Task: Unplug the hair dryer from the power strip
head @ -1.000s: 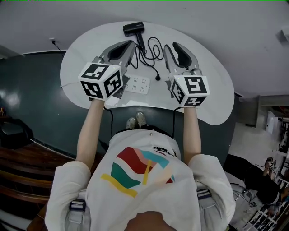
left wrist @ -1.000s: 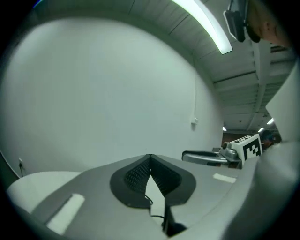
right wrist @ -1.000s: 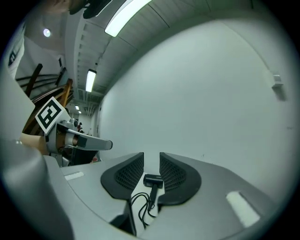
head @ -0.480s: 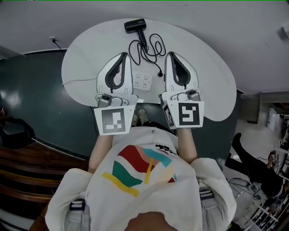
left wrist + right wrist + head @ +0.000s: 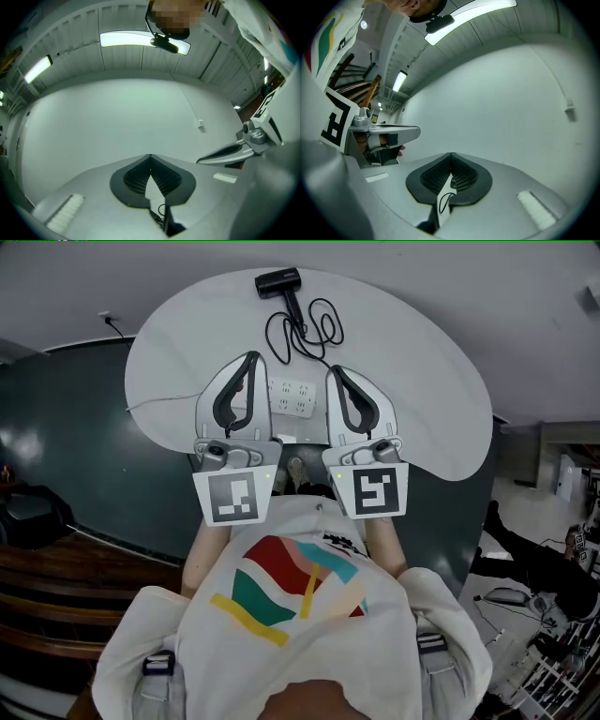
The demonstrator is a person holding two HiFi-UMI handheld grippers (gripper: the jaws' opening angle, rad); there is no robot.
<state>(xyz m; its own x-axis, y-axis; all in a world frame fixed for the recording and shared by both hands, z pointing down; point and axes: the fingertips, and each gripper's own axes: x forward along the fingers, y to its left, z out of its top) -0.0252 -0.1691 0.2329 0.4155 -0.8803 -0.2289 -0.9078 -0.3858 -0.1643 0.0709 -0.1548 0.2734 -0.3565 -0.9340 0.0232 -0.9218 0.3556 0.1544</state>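
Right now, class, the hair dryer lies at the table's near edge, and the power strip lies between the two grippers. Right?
No: the head view shows the hair dryer at the table's far edge. The rest is right.

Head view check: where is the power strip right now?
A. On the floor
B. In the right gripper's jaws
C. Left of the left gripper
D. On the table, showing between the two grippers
D: the power strip lies on the table and shows between the left gripper and the right gripper, both of which are shut and empty.
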